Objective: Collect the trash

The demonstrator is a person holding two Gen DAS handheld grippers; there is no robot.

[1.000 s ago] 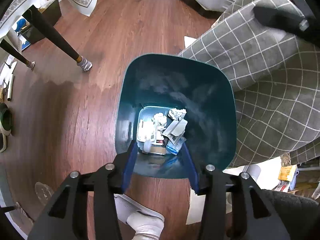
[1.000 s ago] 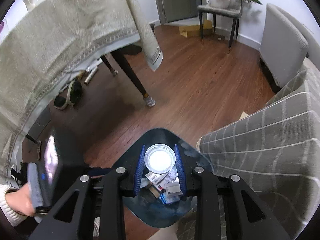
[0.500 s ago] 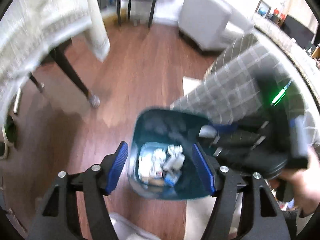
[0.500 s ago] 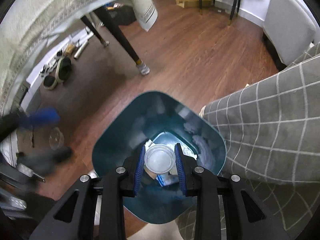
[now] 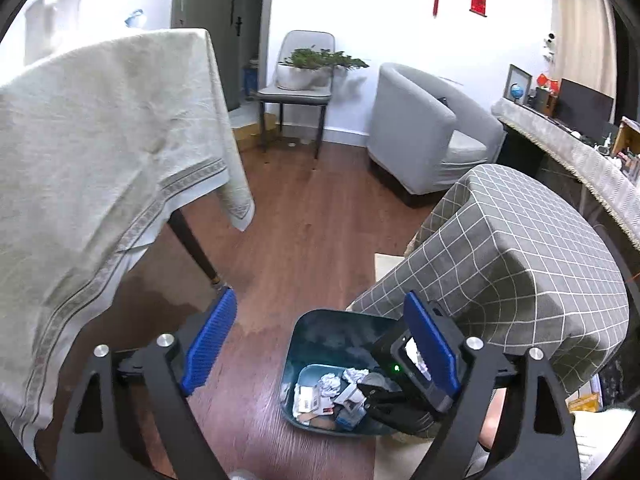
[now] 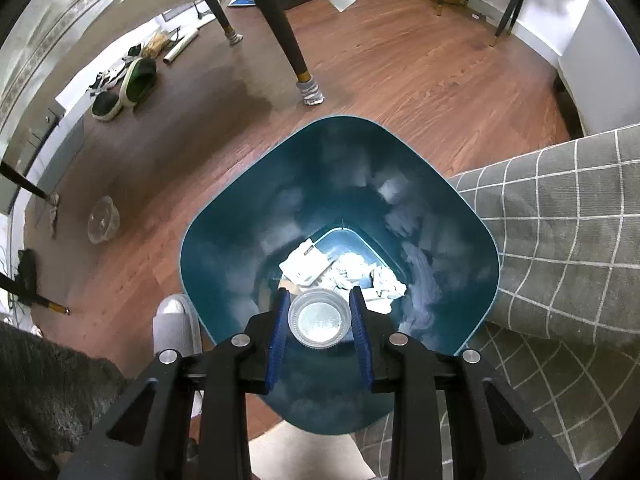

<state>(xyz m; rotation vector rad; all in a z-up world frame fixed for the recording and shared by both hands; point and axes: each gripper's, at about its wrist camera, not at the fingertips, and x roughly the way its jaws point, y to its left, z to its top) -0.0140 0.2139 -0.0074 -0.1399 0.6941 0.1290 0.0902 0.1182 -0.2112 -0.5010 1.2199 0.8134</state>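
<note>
The right tongs (image 6: 319,316) pinch a clear round plastic cup (image 6: 319,319), pointing steeply down over the open teal plastic waste bin (image 6: 240,248), which holds crumpled white paper (image 6: 352,270) and small packets. The left tongs (image 5: 320,340) are opening, empty, angled down above the bin.

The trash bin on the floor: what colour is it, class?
Dark teal, inside and out; the bin shows best in the right wrist view.
</note>
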